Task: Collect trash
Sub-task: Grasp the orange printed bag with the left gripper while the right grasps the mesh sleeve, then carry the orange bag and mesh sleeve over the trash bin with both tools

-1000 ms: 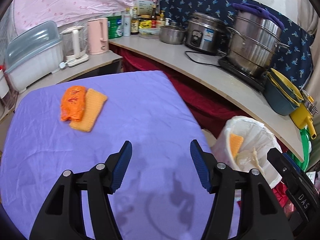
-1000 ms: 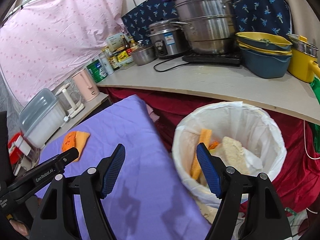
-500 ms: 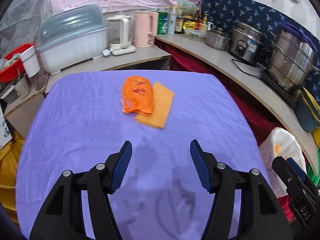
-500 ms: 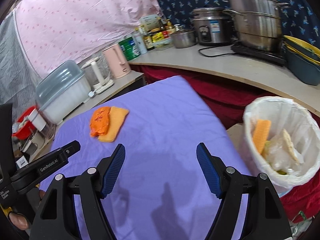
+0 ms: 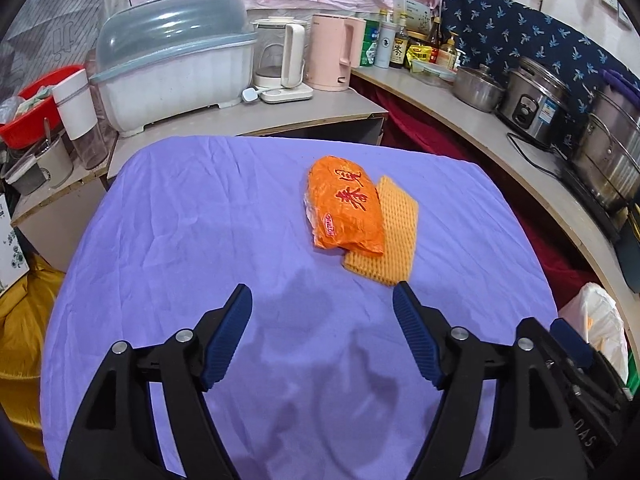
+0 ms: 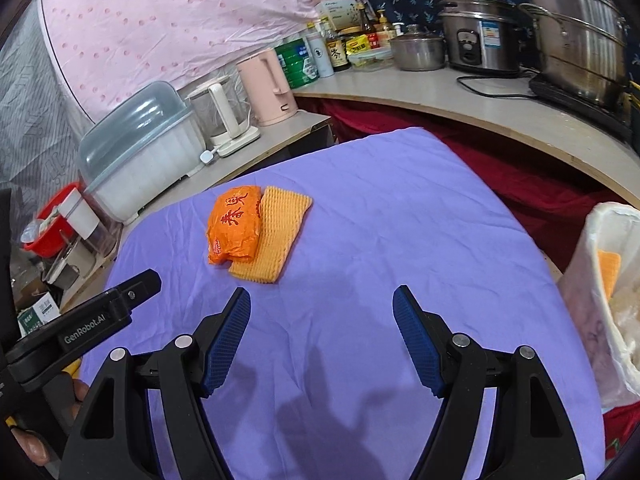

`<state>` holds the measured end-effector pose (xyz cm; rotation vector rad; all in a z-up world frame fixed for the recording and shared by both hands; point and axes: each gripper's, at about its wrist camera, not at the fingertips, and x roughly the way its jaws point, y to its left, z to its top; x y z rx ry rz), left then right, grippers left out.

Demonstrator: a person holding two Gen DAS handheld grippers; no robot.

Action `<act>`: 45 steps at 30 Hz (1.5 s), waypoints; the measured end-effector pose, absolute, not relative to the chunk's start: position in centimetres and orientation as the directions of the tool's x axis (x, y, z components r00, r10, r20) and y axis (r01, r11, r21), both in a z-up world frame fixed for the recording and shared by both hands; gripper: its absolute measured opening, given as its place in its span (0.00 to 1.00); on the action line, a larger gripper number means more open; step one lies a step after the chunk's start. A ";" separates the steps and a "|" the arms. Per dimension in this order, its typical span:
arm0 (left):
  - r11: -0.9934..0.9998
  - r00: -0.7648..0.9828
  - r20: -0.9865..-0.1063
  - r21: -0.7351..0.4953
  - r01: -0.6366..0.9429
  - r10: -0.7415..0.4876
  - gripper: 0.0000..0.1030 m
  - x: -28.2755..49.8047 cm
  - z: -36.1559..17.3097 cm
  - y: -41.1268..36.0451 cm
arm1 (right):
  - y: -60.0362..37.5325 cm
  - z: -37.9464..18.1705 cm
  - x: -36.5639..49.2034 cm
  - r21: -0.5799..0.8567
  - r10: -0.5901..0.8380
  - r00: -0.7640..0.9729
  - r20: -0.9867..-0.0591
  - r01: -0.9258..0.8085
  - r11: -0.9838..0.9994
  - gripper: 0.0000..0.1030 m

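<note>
The left gripper is seen spread wide with nothing between its jaws, which have just been opening further; the right gripper is likewise released and empty. On the purple cloth, ahead of both, an orange snack wrapper is laid partly over a yellow foam fruit net, touching it. Both are judged light, soft and crushable, the wrapper probably slippery; a pinch across its crumpled near edge would be favoured, the net at its free right side. The cloth is wrinkled and could be snagged. A lined trash bin with scraps is set just right of the table, and cluttered counters run behind.
</note>
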<state>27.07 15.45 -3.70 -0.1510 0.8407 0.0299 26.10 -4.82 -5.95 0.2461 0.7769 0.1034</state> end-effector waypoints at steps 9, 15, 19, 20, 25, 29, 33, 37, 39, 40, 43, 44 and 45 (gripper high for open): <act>0.978 0.642 -0.763 -0.178 -0.111 -0.066 0.74 33.0 -5.2 16.8 | -2.2 -8.4 31.3 0.251 0.207 0.679 -0.704 -0.035 0.967 0.68; 0.964 0.597 -0.794 -0.236 -0.127 -0.116 0.75 37.6 -7.2 17.1 | -1.2 -10.0 34.4 0.263 0.230 0.658 -0.717 -0.050 0.963 0.65; 0.956 0.558 -0.816 -0.263 -0.129 -0.149 0.73 40.1 -8.8 16.6 | -0.8 -10.9 35.8 0.282 0.249 0.645 -0.723 -0.054 0.958 0.64; 0.955 0.552 -0.819 -0.267 -0.126 -0.157 0.69 40.5 -9.1 16.5 | -0.7 -11.1 36.2 0.282 0.252 0.640 -0.726 -0.057 0.958 0.64; 0.957 0.524 -0.831 -0.277 -0.092 -0.190 0.39 41.4 -10.3 15.9 | 0.3 -12.4 37.5 0.285 0.273 0.614 -0.741 -0.082 0.955 0.57; 0.962 0.544 -0.818 -0.265 -0.070 -0.186 0.25 40.9 -10.0 15.9 | 0.7 -13.2 38.2 0.306 0.301 0.589 -0.750 -0.095 0.947 0.46; 0.961 0.550 -0.815 -0.266 -0.075 -0.183 0.22 40.3 -10.0 16.1 | 1.2 -13.4 38.2 0.325 0.329 0.578 -0.747 -0.115 0.939 0.26; 0.965 0.561 -0.812 -0.248 -0.086 -0.159 0.17 39.6 -9.4 16.2 | 1.4 -13.1 37.8 0.331 0.339 0.581 -0.740 -0.124 0.936 0.11; 0.965 0.565 -0.810 -0.247 -0.085 -0.158 0.16 39.3 -8.9 16.2 | 1.1 -12.8 37.4 0.337 0.338 0.588 -0.735 -0.115 0.934 0.09; 0.966 0.568 -0.808 -0.245 -0.085 -0.156 0.16 39.0 -8.6 16.1 | 0.8 -12.4 37.1 0.339 0.335 0.595 -0.730 -0.110 0.934 0.09; 0.967 0.579 -0.801 -0.241 -0.077 -0.153 0.16 38.1 -7.5 15.6 | 0.1 -11.3 36.2 0.326 0.319 0.616 -0.720 -0.106 0.939 0.09; 0.968 0.585 -0.796 -0.242 -0.071 -0.155 0.15 37.5 -6.9 15.4 | -0.4 -10.8 35.8 0.324 0.312 0.625 -0.716 -0.099 0.941 0.09; 0.968 0.590 -0.792 -0.242 -0.068 -0.157 0.15 37.2 -6.6 15.2 | -0.8 -10.4 35.4 0.327 0.310 0.631 -0.711 -0.092 0.940 0.09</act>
